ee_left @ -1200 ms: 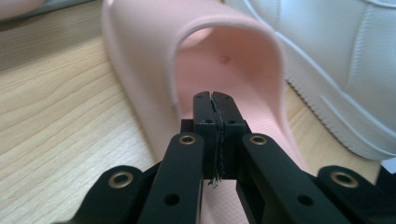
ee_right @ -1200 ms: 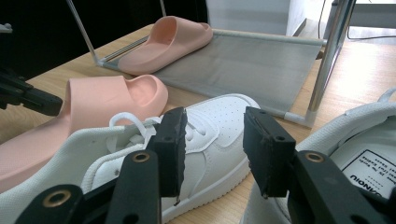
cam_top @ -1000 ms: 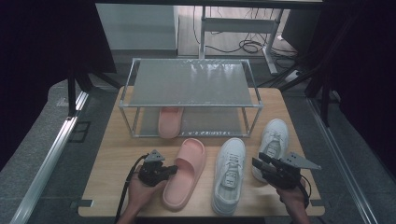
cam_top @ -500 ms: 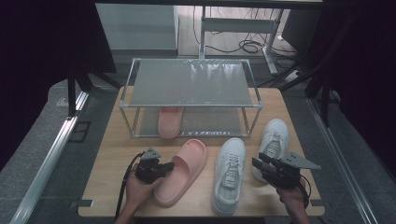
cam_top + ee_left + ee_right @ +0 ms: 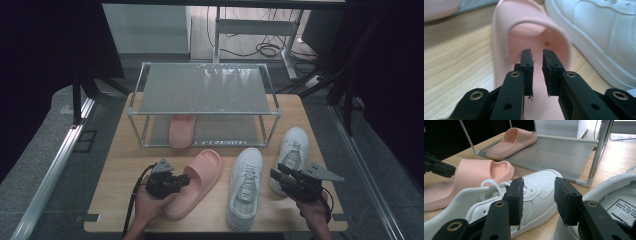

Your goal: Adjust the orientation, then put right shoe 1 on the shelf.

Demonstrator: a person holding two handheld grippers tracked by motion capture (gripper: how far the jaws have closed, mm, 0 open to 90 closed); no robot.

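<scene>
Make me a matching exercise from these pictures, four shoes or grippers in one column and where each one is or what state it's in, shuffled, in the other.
Things:
1. pink slipper near the left gripper
2. second pink slipper
3. middle white sneaker
4. right gripper

Places or states:
A. on the lower shelf of the rack
B. jaws apart, nothing between them
C. on the table, with the left gripper at its heel end
D. on the table between a pink slipper and the other white sneaker

Pairs: 1-C, 2-A, 3-D, 4-B
</scene>
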